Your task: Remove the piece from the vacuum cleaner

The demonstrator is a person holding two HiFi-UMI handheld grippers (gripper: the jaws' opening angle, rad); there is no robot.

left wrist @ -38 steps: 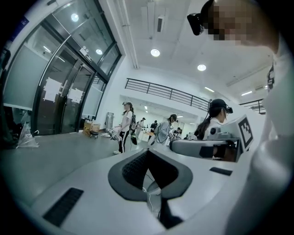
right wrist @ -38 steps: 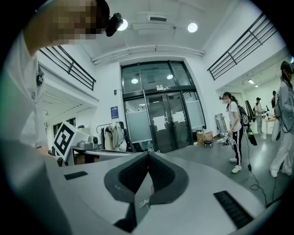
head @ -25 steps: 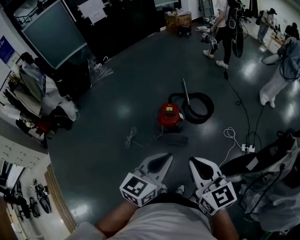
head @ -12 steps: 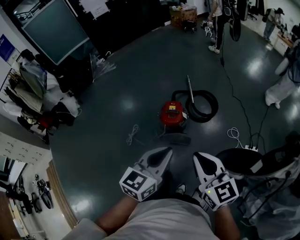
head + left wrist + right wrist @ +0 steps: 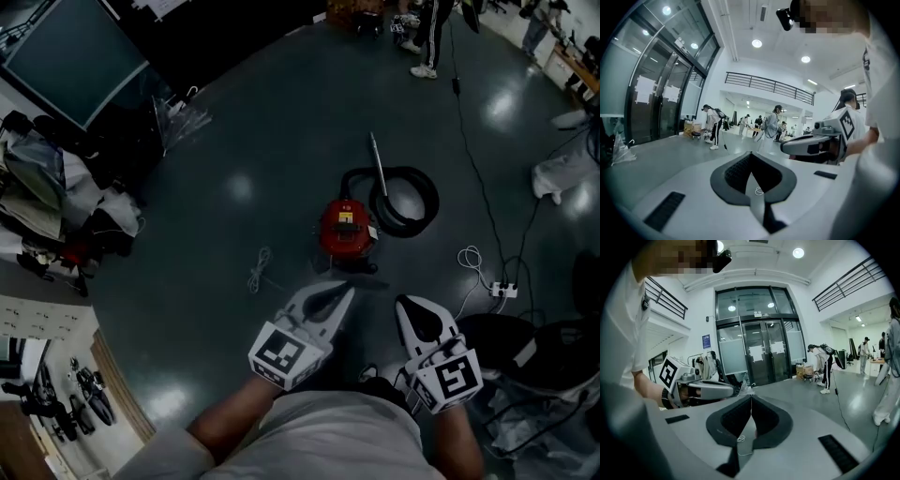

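Both tools, the left tool [image 5: 339, 296] and the right tool [image 5: 409, 309], stay closed and empty. The person has stepped nearer the red vacuum cleaner [image 5: 346, 228], so removal hasn't begun.

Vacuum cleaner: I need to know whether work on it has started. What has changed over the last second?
Both grippers came forward: in the head view the left gripper now shows close to the red vacuum cleaner, the right gripper beside it. Nothing was grasped; both stay shut and empty. Vacuum cleaner and hose lie as before.
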